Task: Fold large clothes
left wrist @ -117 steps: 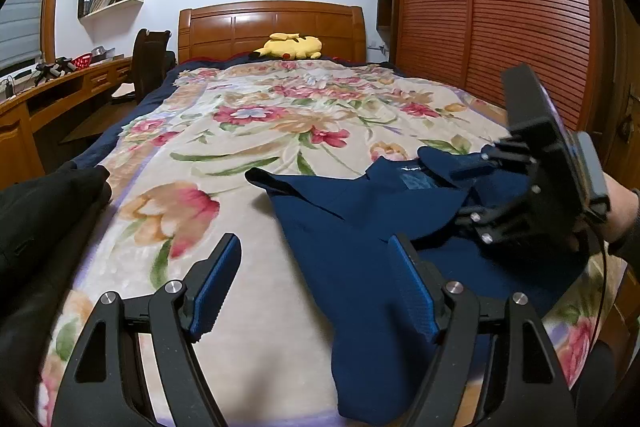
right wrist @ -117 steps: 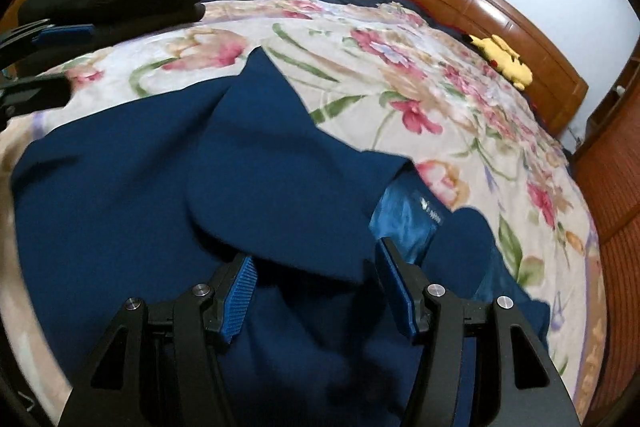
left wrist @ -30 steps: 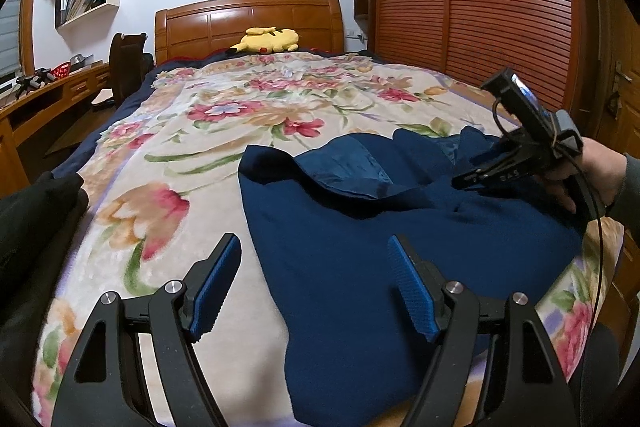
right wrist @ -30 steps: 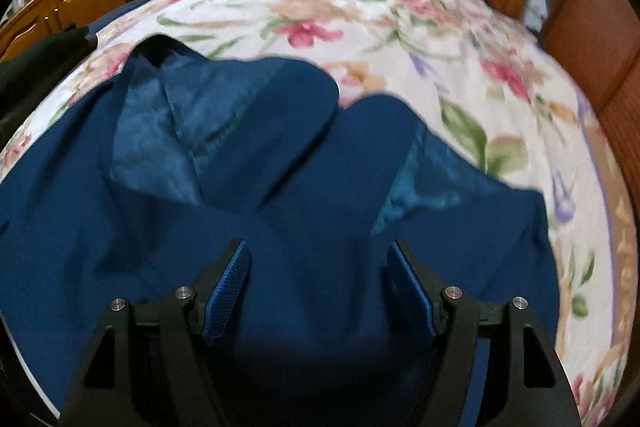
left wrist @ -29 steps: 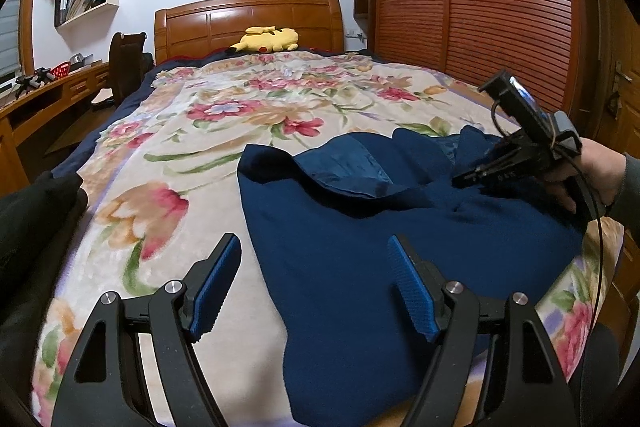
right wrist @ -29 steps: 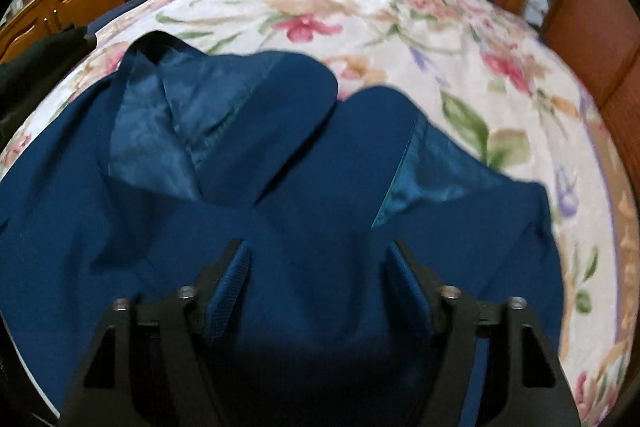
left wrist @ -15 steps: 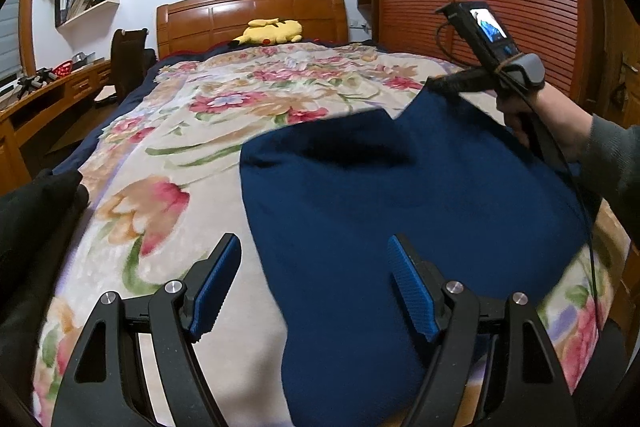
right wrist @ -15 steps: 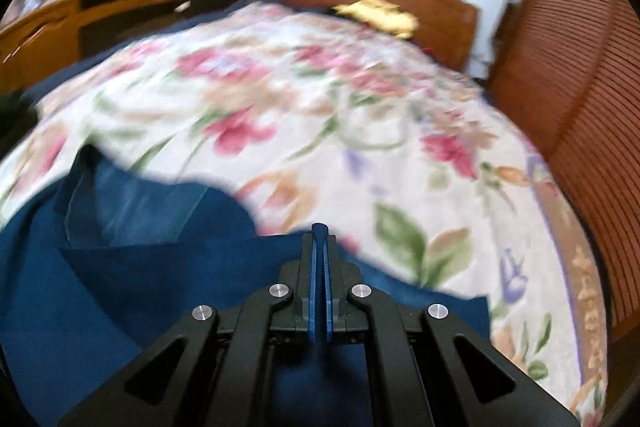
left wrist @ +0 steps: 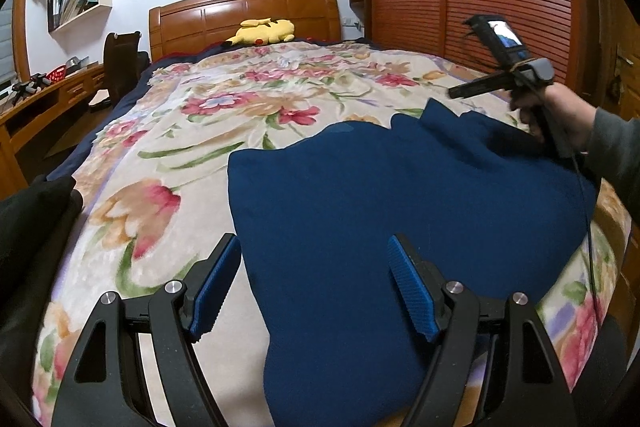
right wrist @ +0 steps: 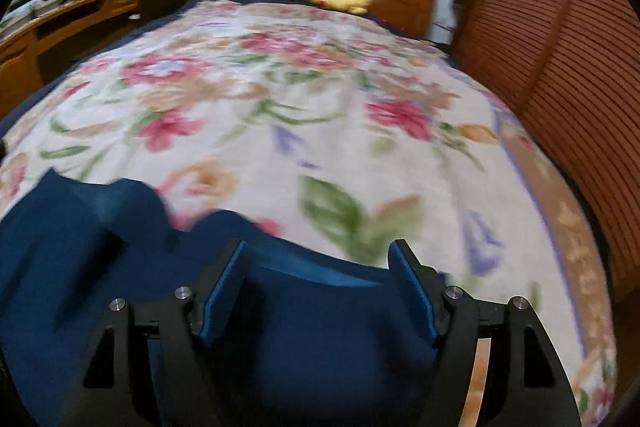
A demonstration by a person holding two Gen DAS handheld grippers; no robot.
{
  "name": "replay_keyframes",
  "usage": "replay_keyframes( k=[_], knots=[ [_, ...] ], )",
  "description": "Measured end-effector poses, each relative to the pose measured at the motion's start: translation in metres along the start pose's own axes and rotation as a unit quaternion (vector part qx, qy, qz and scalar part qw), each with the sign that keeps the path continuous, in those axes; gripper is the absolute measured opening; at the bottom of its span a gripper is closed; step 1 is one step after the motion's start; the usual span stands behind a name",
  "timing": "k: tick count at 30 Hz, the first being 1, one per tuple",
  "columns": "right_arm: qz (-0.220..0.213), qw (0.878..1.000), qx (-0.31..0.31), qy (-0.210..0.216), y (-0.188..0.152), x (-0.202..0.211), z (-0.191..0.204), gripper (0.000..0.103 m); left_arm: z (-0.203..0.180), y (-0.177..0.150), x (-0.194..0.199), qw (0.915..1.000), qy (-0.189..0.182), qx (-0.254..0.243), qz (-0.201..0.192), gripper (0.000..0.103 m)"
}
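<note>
Since half a second ago the right gripper has let go: its jaws, then clenched on the cloth, now stand released above the navy garment, whose lifted edge has dropped back onto the floral bedspread. The garment lies spread on the near part of the bed, folded edge toward the headboard. The left gripper hovers over its near left edge, jaws released, grasping nothing
</note>
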State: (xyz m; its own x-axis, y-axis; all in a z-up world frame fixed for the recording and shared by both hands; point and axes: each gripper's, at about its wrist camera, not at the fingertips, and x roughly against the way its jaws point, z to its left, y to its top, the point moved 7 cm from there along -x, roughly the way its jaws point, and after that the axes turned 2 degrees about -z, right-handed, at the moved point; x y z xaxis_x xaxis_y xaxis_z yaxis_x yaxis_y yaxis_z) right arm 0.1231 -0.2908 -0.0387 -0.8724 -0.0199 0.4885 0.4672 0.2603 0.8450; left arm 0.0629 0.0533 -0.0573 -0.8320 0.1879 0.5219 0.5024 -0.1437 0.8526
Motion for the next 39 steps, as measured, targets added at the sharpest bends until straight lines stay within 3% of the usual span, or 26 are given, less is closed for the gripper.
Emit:
replay_keyframes(
  k=[4, 8, 13, 15, 16, 17, 18, 22, 24, 26, 31, 33, 36, 38, 39],
  knots=[
    [0.032, 0.999, -0.023, -0.033, -0.017, -0.008, -0.042, 0.074, 0.001, -0.001, -0.001, 1.0000, 0.001, 0.001, 0.004, 0.077],
    [0.060, 0.996, -0.062, -0.036, -0.032, -0.024, -0.069, 0.073, 0.001, -0.003, -0.005, 0.9999, 0.003, 0.003, 0.010, 0.077],
    [0.086, 0.991, -0.099, -0.021, -0.042, -0.041, -0.083, 0.060, 0.002, -0.008, -0.011, 0.9998, 0.004, 0.004, 0.021, 0.077],
    [0.112, 0.989, -0.099, -0.021, -0.047, -0.052, -0.083, 0.050, 0.002, -0.009, -0.012, 0.9997, 0.005, 0.004, 0.024, 0.077],
    [0.120, 0.988, -0.097, -0.024, -0.048, -0.057, -0.082, 0.034, 0.003, -0.009, -0.013, 0.9997, 0.007, 0.004, 0.025, 0.077],
    [0.118, 0.988, -0.094, -0.019, -0.048, -0.045, -0.083, 0.010, 0.003, -0.009, -0.013, 0.9997, 0.008, 0.005, 0.024, 0.077],
    [0.114, 0.989, -0.089, -0.007, -0.045, -0.042, -0.080, 0.004, 0.003, -0.009, -0.013, 0.9997, 0.008, 0.005, 0.024, 0.077],
    [0.076, 0.996, -0.053, -0.018, -0.035, -0.027, -0.079, 0.002, 0.003, -0.010, -0.015, 0.9995, 0.008, 0.004, 0.030, 0.077],
    [0.044, 0.994, -0.070, -0.067, -0.031, -0.012, -0.101, 0.002, 0.003, -0.012, -0.016, 0.9995, 0.008, 0.004, 0.031, 0.077],
    [0.039, 0.989, -0.095, -0.109, -0.033, -0.004, -0.126, 0.002, 0.004, -0.013, -0.016, 0.9994, 0.008, 0.006, 0.033, 0.077],
    [0.058, 0.982, -0.118, -0.134, -0.047, 0.001, -0.146, 0.002, 0.004, -0.015, -0.017, 0.9994, 0.009, 0.007, 0.033, 0.077],
    [0.051, 0.983, -0.129, -0.121, -0.049, 0.010, -0.150, 0.009, 0.004, -0.014, -0.017, 0.9994, 0.009, 0.007, 0.033, 0.077],
    [0.030, 0.986, -0.126, -0.107, -0.048, 0.032, -0.144, 0.034, 0.005, -0.014, -0.017, 0.9994, 0.010, 0.006, 0.032, 0.077],
    [0.011, 0.989, -0.114, -0.093, -0.048, 0.049, -0.134, 0.060, 0.005, -0.015, -0.017, 0.9994, 0.010, 0.007, 0.032, 0.077],
    [0.003, 0.990, -0.108, -0.088, -0.051, 0.057, -0.127, 0.063, 0.005, -0.015, -0.017, 0.9994, 0.009, 0.007, 0.033, 0.077]
  ],
)
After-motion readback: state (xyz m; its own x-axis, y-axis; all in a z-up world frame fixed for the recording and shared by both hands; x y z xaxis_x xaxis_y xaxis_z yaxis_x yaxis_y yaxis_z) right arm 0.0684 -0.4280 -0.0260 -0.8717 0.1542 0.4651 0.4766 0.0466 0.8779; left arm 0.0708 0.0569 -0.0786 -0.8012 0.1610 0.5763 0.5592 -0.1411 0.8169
